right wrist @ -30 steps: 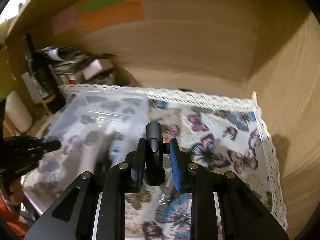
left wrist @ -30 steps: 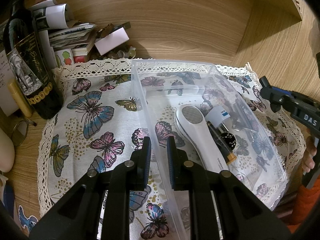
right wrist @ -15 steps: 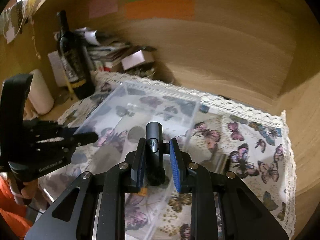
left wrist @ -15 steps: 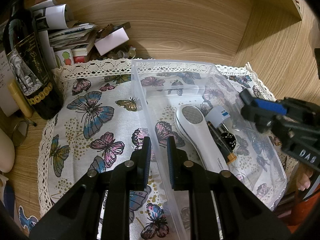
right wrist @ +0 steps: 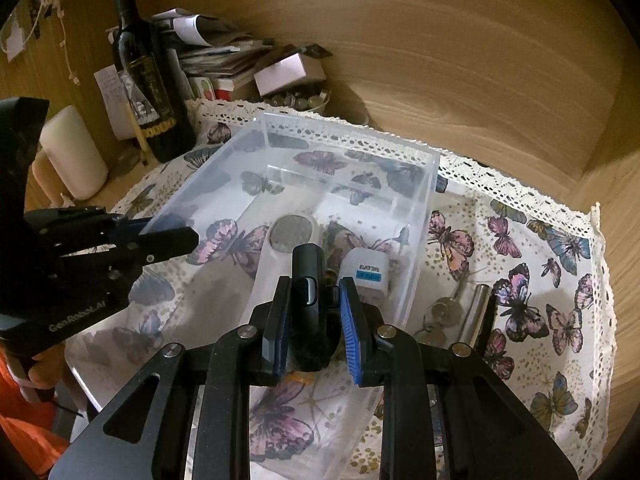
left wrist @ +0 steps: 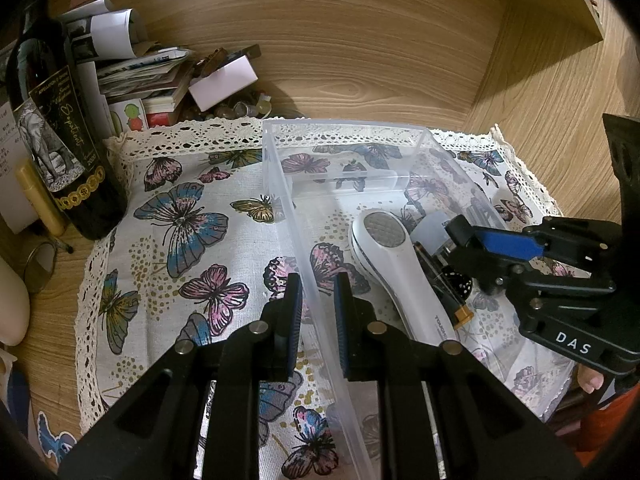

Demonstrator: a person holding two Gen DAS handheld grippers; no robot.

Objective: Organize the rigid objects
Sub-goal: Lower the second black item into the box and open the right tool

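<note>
A clear plastic bin [left wrist: 344, 132] [right wrist: 420, 216] sits on the butterfly cloth [left wrist: 180, 216]. Inside lie a white handheld device [left wrist: 396, 276] [right wrist: 276, 256], a white bottle with a blue label [right wrist: 366, 276] [left wrist: 430, 232] and a dark tube with a gold end [left wrist: 444, 288]. My left gripper [left wrist: 316, 312] is shut on the bin's left wall near the front; it also shows in the right wrist view [right wrist: 160, 236]. My right gripper [right wrist: 314, 308] is shut on a black rod-shaped object [right wrist: 307, 292] and hovers over the bin's front right; it also shows in the left wrist view [left wrist: 464, 236].
A dark wine bottle [left wrist: 60, 140] [right wrist: 148, 80] stands at the left with stacked papers and a small box [left wrist: 222, 80] behind. A white candle [right wrist: 74, 156] stands further left. Keys and a metal cylinder [right wrist: 476, 312] lie on the cloth right of the bin. Wooden walls close the back and right.
My right gripper has moved left with the black object, from over the cloth to over the bin. My left gripper has stayed shut on the bin wall.
</note>
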